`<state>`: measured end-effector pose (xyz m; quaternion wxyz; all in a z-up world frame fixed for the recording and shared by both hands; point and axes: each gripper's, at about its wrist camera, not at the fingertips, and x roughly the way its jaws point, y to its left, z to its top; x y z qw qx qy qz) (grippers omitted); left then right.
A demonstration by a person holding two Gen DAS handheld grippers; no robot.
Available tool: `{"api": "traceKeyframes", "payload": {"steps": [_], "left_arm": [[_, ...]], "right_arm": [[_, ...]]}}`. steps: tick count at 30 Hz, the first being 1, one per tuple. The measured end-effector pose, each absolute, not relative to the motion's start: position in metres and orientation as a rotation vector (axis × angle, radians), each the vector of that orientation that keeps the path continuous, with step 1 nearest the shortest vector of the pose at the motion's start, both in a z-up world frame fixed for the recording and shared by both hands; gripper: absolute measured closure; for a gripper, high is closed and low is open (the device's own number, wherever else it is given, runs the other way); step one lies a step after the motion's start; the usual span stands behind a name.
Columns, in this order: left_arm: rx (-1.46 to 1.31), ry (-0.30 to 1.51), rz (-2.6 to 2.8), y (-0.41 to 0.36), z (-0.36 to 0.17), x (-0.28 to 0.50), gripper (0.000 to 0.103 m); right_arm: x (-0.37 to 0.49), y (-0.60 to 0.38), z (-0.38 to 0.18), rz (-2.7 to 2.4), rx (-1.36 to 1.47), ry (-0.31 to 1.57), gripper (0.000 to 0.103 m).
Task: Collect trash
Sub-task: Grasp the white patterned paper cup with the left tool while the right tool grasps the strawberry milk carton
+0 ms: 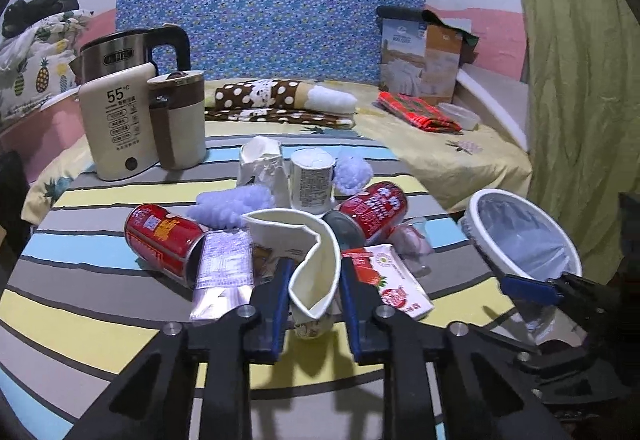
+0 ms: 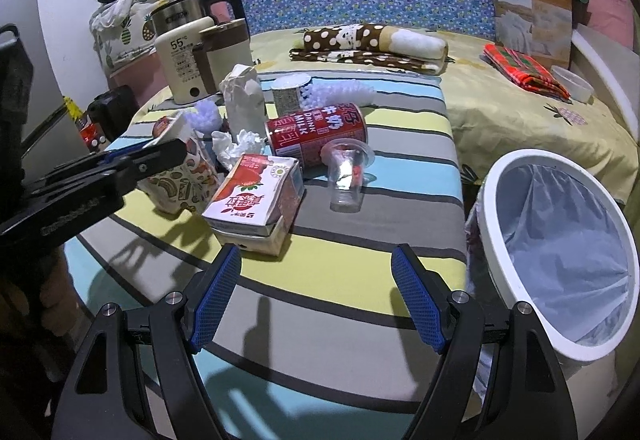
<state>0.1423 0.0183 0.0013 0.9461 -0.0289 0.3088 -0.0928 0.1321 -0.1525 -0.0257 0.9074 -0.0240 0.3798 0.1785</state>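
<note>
Left wrist view: low at centre, our left gripper (image 1: 314, 290) pinches a crushed paper cup (image 1: 310, 264) amid trash on the striped tabletop (image 1: 100, 304). Right wrist view: our right gripper (image 2: 316, 290) spreads its fingers (image 2: 218, 292) at lower centre, the strawberry milk carton (image 2: 256, 199) just above, the lined bin (image 2: 560, 256) at right.

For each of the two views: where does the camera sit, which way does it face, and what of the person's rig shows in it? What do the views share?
Left wrist: sits behind the left gripper, faces the trash pile; its fingers flank the crushed paper cup; the right gripper shows at the right.
Right wrist: sits behind the open right gripper, faces the striped table; the left gripper enters from the left.
Shared: strawberry milk carton, red milk can, white bin.
</note>
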Motion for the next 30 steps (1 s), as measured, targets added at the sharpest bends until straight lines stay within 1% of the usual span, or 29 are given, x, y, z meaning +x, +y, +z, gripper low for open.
{"api": "traceKeyframes", "payload": {"steps": [12,17,27,29,30], "left_arm": [[-0.141,0.583,-0.221,0.042,0.018,0.117,0.084],[-0.167,0.589,-0.214,0.051,0.016,0.107,0.084],[-0.193,0.624,-0.19,0.066,0.005,0.098,0.084],[-0.192,0.629,-0.193,0.065,0.004,0.097,0.084],[-0.191,0.632,-0.195,0.065,0.003,0.097,0.084]], "right_arm": [[0.157,-0.146,-0.013,0.357,-0.053,0.747,0.025],[0.162,-0.132,-0.022,0.403,-0.03,0.789,0.025],[0.172,-0.099,-0.042,0.397,-0.087,0.861,0.025],[0.174,-0.102,-0.044,0.39,-0.074,0.879,0.043],[0.174,-0.104,-0.044,0.392,-0.067,0.883,0.044]]}}
